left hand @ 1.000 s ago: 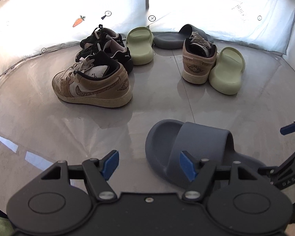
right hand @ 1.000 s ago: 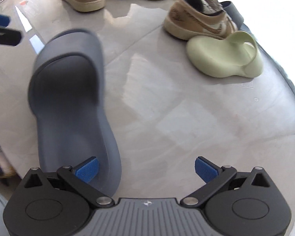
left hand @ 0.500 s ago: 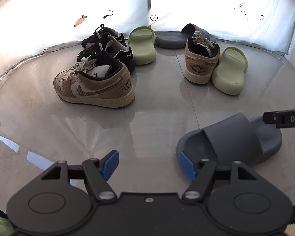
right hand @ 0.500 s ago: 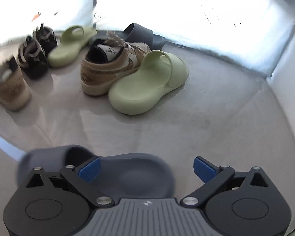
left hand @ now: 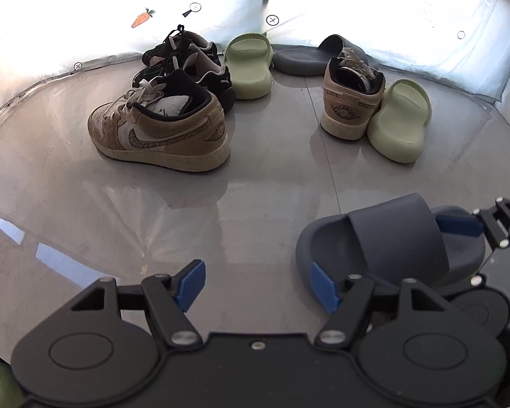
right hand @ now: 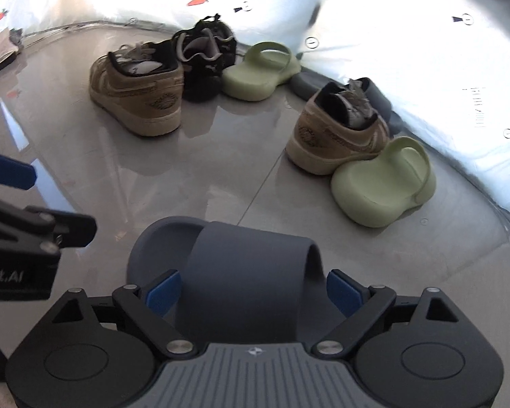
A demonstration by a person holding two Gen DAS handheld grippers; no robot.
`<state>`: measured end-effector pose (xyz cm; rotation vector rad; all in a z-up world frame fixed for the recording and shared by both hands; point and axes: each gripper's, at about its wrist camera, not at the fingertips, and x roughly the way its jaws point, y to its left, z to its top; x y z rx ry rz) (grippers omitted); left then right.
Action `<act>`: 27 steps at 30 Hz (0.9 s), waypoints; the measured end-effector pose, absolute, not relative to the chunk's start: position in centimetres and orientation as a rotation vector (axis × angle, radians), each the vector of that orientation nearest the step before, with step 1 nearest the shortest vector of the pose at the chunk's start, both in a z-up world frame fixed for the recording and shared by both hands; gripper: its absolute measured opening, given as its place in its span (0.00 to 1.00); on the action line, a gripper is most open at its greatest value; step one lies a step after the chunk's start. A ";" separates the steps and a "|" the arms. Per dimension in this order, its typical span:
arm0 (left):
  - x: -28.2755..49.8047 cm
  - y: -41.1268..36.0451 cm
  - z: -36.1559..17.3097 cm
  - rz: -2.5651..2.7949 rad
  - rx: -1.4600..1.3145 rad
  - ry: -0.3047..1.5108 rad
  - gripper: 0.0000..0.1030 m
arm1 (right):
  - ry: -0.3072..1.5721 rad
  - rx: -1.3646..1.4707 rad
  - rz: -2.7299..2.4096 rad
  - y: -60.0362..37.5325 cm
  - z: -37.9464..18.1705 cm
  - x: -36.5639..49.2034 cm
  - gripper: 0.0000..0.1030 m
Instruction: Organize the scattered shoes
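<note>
A grey slide (right hand: 251, 265) lies on the floor right in front of my right gripper (right hand: 251, 294). The gripper's jaws are wide apart on either side of the slide's strap and do not clamp it. The same slide (left hand: 387, 241) shows at the lower right of the left wrist view. My left gripper (left hand: 258, 280) is open and empty just left of the slide's toe. Further back stand two tan sneakers (left hand: 163, 132) (left hand: 352, 102), a black pair (left hand: 187, 64), two green slides (left hand: 250, 64) (left hand: 399, 124) and a second grey slide (left hand: 314, 57).
A white sheet (left hand: 119, 6) with carrot prints hangs along the back and right edges of the glossy tiled floor (left hand: 153, 210). Some papers (right hand: 0, 51) lie at the far left.
The grey slide was swung round from the left gripper's front to the right, toe pointing away from the right gripper. The right gripper turned to face the shoe group and now straddles the strap.
</note>
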<state>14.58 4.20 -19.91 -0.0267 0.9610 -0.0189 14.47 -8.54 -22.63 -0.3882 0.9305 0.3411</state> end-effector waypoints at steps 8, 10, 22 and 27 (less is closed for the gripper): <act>15.0 4.8 -20.2 0.005 -0.075 0.981 0.68 | 0.976 -0.404 0.330 -7.8 -24.4 13.8 0.79; 14.9 4.7 -20.1 0.001 -0.074 0.979 0.68 | 1.006 -0.372 0.321 -9.3 -24.2 13.6 0.77; 16.0 4.0 -20.8 -0.049 -0.069 1.007 0.68 | 1.008 -0.483 0.376 -20.2 -23.5 10.3 0.76; 16.3 2.2 -20.4 -0.100 -0.011 0.988 0.68 | 0.869 -0.806 0.631 -19.6 -24.2 8.3 0.76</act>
